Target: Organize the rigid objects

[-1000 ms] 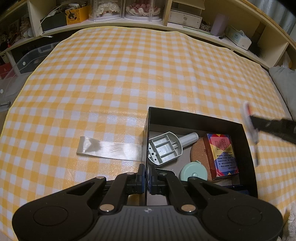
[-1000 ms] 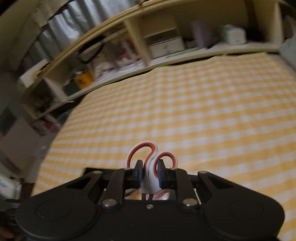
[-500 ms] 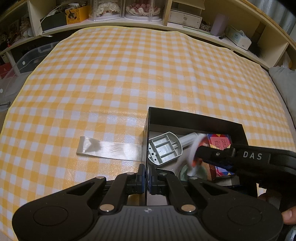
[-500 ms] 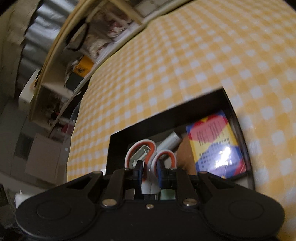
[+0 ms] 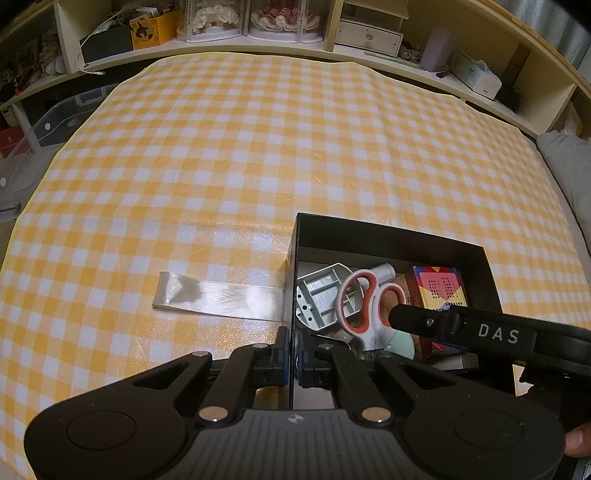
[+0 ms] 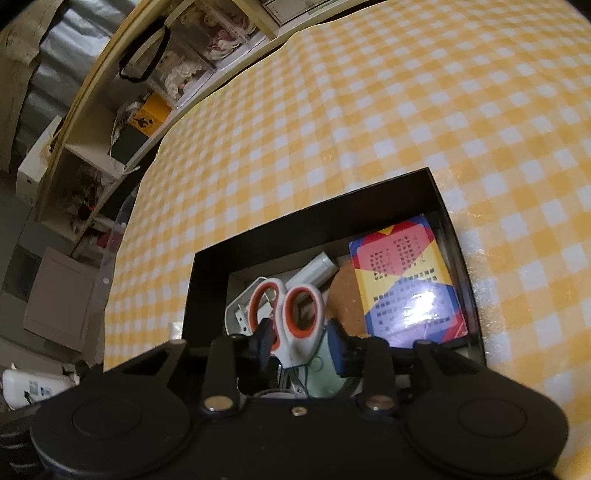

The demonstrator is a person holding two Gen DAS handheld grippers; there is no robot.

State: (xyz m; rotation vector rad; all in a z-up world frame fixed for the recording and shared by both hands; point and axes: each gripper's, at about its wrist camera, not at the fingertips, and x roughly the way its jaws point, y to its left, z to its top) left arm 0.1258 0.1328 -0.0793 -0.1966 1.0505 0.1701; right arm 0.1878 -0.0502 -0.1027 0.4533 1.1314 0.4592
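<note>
Yellow-and-white checked tablecloth (image 5: 229,155) covered the table. Nearest, the left gripper (image 5: 290,356) pinched the near-left wall of the black box (image 5: 388,236), jaws closed on it. The right gripper (image 6: 301,345) stood with jaws parted over the box, the white-and-orange scissors (image 6: 291,314) lying loose between them atop a grey plastic part (image 5: 317,295). Beyond lay a colourful card pack (image 6: 406,280). Shelves (image 5: 332,33) stood farthest.
</note>
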